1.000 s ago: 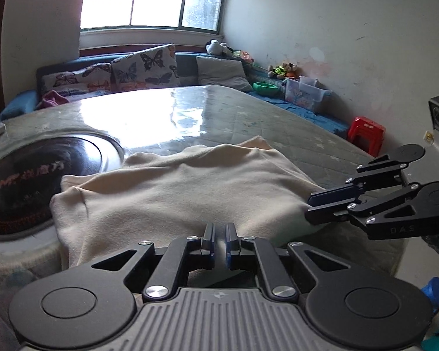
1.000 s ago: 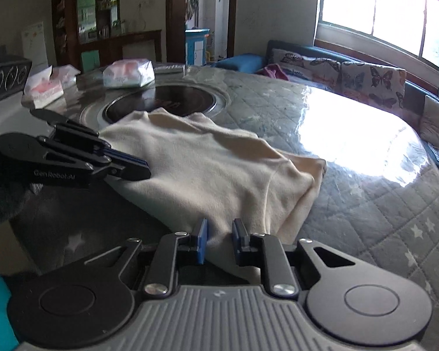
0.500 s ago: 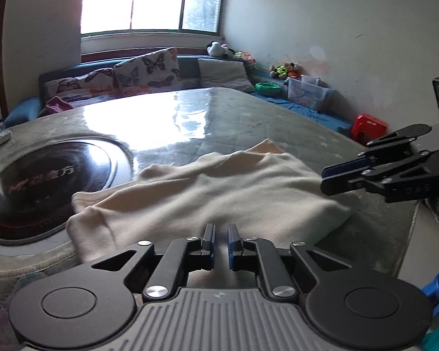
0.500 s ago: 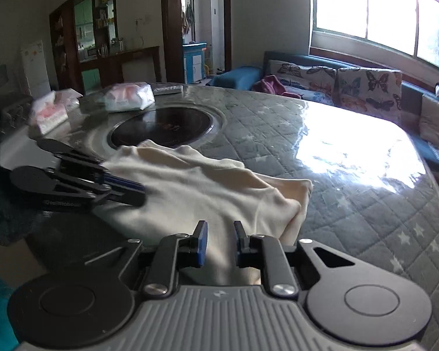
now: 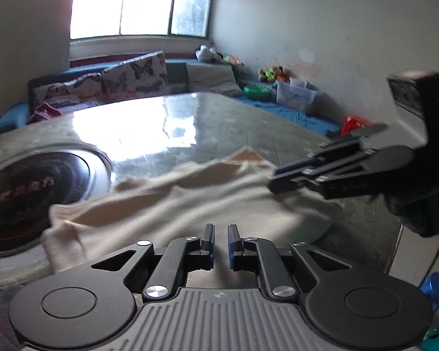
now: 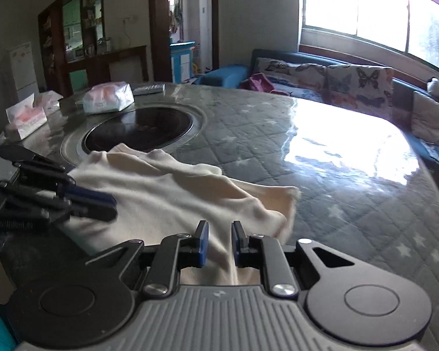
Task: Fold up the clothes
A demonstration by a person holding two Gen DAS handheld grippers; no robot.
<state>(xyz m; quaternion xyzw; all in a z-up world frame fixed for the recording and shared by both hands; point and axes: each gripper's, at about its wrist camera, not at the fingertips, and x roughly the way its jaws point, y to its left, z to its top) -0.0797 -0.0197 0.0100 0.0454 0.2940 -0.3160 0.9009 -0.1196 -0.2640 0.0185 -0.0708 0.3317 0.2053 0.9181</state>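
Observation:
A cream garment [image 5: 172, 204] lies folded near the front edge of the round quilted table [image 5: 219, 122]; it also shows in the right wrist view [image 6: 166, 193]. My left gripper [image 5: 220, 244] hovers over its near edge, jaws a narrow gap apart, nothing between them. My right gripper [image 6: 218, 242] hangs over the garment's near right part, jaws slightly apart and empty. Each gripper shows in the other's view: the right one [image 5: 281, 180] and the left one [image 6: 105, 206], both above the cloth.
A dark round hotplate [image 6: 137, 130] is set in the table behind the garment. Tissue packs [image 6: 108, 98] and a box [image 6: 26, 115] sit at the far left. A sofa with butterfly cushions [image 5: 131, 73] runs under the window. A red stool [image 5: 355, 122] stands by the wall.
Both grippers have lifted and drawn back from the garment. The cloth now lies more rumpled, with its far edge bunched up. The jaws stay about as far apart as before.

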